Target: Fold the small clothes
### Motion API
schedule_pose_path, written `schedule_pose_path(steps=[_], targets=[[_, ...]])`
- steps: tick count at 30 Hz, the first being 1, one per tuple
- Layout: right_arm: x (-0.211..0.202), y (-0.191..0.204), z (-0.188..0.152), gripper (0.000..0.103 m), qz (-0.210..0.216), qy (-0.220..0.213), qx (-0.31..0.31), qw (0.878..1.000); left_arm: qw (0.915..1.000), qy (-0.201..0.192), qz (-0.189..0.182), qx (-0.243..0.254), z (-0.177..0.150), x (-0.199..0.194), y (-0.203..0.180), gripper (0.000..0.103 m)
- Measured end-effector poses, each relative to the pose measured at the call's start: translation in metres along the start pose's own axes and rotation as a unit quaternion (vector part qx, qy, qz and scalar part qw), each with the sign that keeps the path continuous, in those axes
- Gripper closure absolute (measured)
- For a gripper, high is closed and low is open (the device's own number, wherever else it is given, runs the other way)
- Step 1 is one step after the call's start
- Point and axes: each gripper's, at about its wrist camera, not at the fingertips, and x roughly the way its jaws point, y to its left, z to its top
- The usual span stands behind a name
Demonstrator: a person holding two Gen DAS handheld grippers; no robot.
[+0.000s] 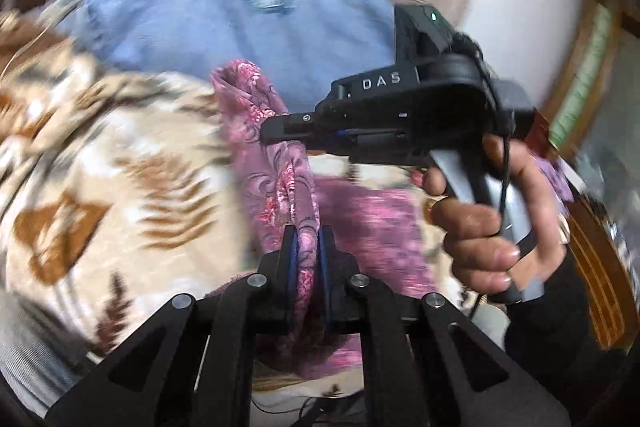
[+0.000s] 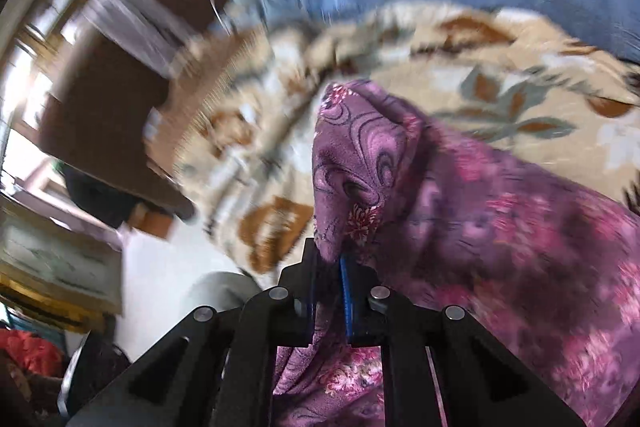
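Purple floral cloth (image 1: 276,163) fills the centre of the left wrist view, pinched by the left gripper (image 1: 307,239) at bottom centre and the right gripper (image 1: 267,134) from the right, above a patterned blanket (image 1: 100,155). In the right wrist view, the right gripper (image 2: 329,263) at bottom centre clamps the cloth's edge (image 2: 360,155). The lift-and-spread step seems underway; next, both corners need laying flat for a fold.

Soft daylight fills both views, with no hard shadows. In the right wrist view a window (image 2: 28,83) at the left edge is blown out to white. Motion blur smears the patterned blanket (image 1: 100,163) and the blue cloth (image 1: 208,7), while the purple floral garment (image 2: 360,155) close to each lens stays fairly sharp. Fisheye distortion bends everything near the rims, and the corners go black.
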Motion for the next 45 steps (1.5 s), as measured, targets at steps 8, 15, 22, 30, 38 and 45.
schedule_pose_path(steps=[8,15,22,30,38,45], targets=[[-0.140,-0.098,-0.059,0.094,0.061,-0.154,0.081,0.983,0.9890,0.060,-0.061,0.121,-0.005,0.068,-0.130,0.101],[-0.158,-0.231,-0.118,0.094,0.094,-0.199,0.200,0.955,0.9715,0.174,-0.077,0.141,-0.051,0.176,-0.174,0.101],[-0.136,-0.283,-0.135,0.094,0.081,-0.165,0.277,0.943,0.9690,0.204,-0.102,0.095,-0.059,0.192,-0.171,0.101],[-0.129,-0.299,-0.141,0.094,0.025,-0.145,0.297,0.943,0.9602,0.245,-0.103,0.085,-0.087,0.233,-0.165,0.101],[-0.119,-0.302,-0.143,0.092,-0.031,-0.115,0.306,0.945,0.9579,0.242,-0.087,0.128,-0.096,0.232,-0.169,0.101],[-0.158,-0.274,-0.162,0.095,-0.019,-0.167,0.282,0.945,0.9582,0.210,-0.121,0.152,-0.082,0.185,-0.191,0.101]])
